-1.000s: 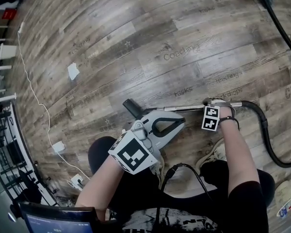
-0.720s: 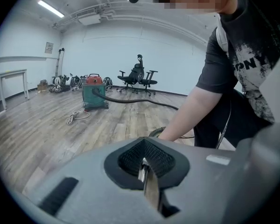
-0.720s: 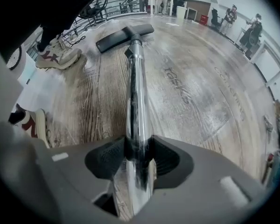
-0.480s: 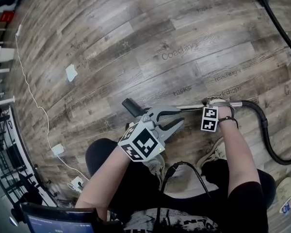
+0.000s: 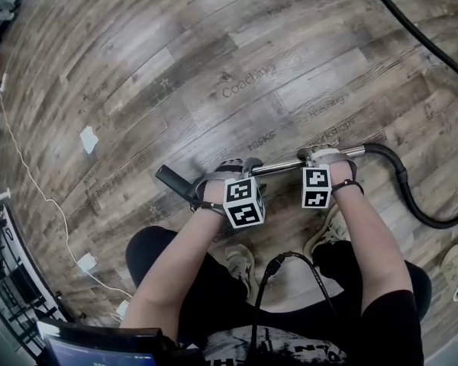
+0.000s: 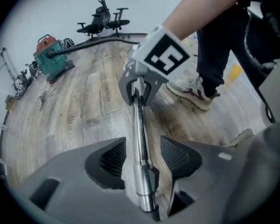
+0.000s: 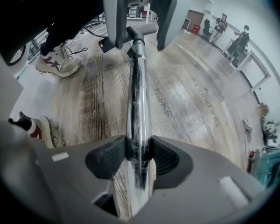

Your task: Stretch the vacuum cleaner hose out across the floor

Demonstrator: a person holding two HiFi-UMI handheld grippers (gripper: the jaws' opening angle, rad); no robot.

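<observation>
The right gripper [image 7: 139,155] clamps the tube [image 5: 278,167], while the left gripper [image 6: 142,157], its jaws just opened wide, straddles it untouched.

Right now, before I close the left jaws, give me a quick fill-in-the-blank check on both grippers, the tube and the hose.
1. The right gripper is ____ on the metal tube.
2. On the left gripper, the jaws stand ____ with the tube between them, pads clear of it.
3. The black hose leaves the tube's end nearer the ____ gripper.
Missing words: shut; open; right. The left jaws have just been opening.
</observation>
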